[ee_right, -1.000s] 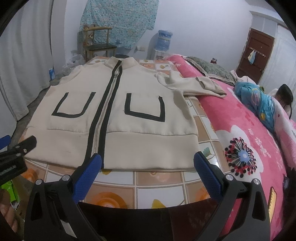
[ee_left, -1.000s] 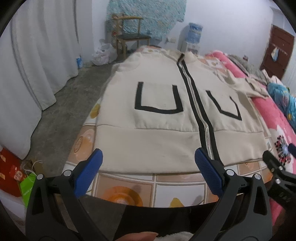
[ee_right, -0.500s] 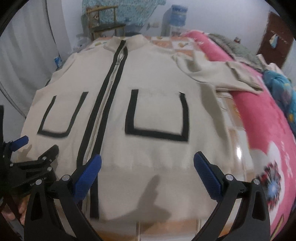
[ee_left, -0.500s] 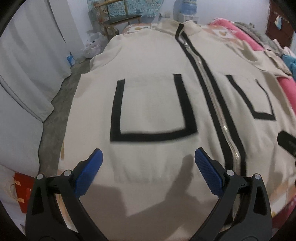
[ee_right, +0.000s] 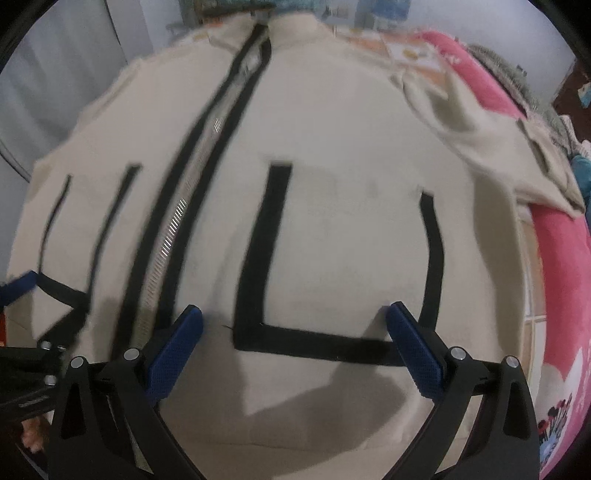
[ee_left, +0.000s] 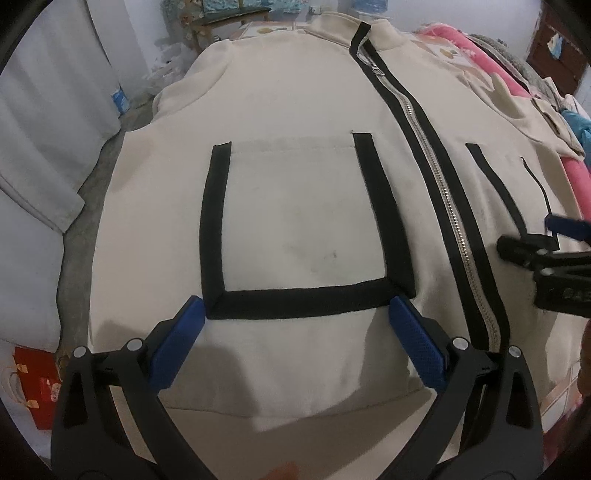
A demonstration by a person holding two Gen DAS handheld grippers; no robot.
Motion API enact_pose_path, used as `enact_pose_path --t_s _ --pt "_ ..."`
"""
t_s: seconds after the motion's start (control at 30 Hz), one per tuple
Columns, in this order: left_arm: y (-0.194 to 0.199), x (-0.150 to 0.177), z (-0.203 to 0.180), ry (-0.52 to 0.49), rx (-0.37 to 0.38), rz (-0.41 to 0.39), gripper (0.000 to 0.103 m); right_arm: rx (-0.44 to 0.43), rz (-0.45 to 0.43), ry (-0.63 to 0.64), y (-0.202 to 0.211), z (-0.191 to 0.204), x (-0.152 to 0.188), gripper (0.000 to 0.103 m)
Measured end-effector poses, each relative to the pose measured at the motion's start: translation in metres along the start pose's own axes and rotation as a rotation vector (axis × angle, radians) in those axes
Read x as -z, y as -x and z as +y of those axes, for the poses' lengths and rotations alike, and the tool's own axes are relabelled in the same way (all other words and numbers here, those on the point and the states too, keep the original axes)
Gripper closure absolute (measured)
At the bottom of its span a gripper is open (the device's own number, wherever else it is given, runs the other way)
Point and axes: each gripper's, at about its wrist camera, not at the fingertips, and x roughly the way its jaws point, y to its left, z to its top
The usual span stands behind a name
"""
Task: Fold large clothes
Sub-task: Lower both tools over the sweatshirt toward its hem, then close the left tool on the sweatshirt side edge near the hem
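A large cream jacket with black-edged pockets and a black-trimmed zipper lies flat, front up, collar far away. It fills the right wrist view too. My left gripper is open and empty, hovering over the lower edge of the jacket's left pocket. My right gripper is open and empty over the lower edge of the right pocket; it also shows at the right edge of the left wrist view. One sleeve lies out to the right.
A pink floral blanket lies along the right side. White curtains hang at the left above a grey floor. A red bag sits low at the left. A wooden chair stands beyond the collar.
Both grippers have moved forward and lower over the jacket, from beyond its hem to above the pockets. Both stay open and empty.
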Motion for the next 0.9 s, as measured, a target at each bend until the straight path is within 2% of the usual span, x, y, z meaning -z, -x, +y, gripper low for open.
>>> enact_pose_path --t_s 0.07,0.27,0.33,0.43,0.5,0.57,0.67,0.7,0.73,0.77,0.9 --pt "0.000 0.002 0.000 -0.001 -0.002 -0.014 0.006 -0.030 -0.005 -0.035 0.000 -0.006 0.003 0.006" --pt "0.005 0.006 0.003 -0.033 0.027 -0.036 0.007 -0.039 -0.043 -0.001 0.005 -0.003 0.011 0.006" --pt "0.020 0.010 0.013 -0.023 0.049 -0.080 0.007 -0.063 -0.024 -0.009 0.014 -0.009 0.015 0.006" --pt "0.053 0.032 0.037 -0.002 0.071 -0.153 0.007 -0.075 -0.137 -0.050 0.051 -0.029 0.036 0.006" --pt "0.065 0.045 0.051 0.021 0.070 -0.163 0.007 -0.038 -0.198 -0.071 0.077 -0.045 0.059 0.006" --pt "0.073 0.063 0.069 0.060 0.065 -0.162 0.008 0.007 -0.215 -0.118 0.094 -0.063 0.086 0.008" --pt "0.074 0.084 0.087 0.109 0.078 -0.140 0.028 0.059 -0.204 -0.178 0.098 -0.084 0.109 0.014" --pt "0.069 0.091 0.093 0.135 0.083 -0.112 0.032 0.068 -0.186 -0.197 0.097 -0.089 0.117 0.016" --pt "0.065 0.094 0.096 0.150 0.090 -0.095 0.035 0.076 -0.166 -0.216 0.094 -0.096 0.122 0.020" --pt "0.060 0.098 0.098 0.167 0.102 -0.076 0.042 0.080 -0.153 -0.229 0.092 -0.101 0.131 0.024" --pt "0.058 0.104 0.100 0.184 0.096 -0.094 0.045 0.094 -0.123 -0.248 0.079 -0.105 0.142 0.034"
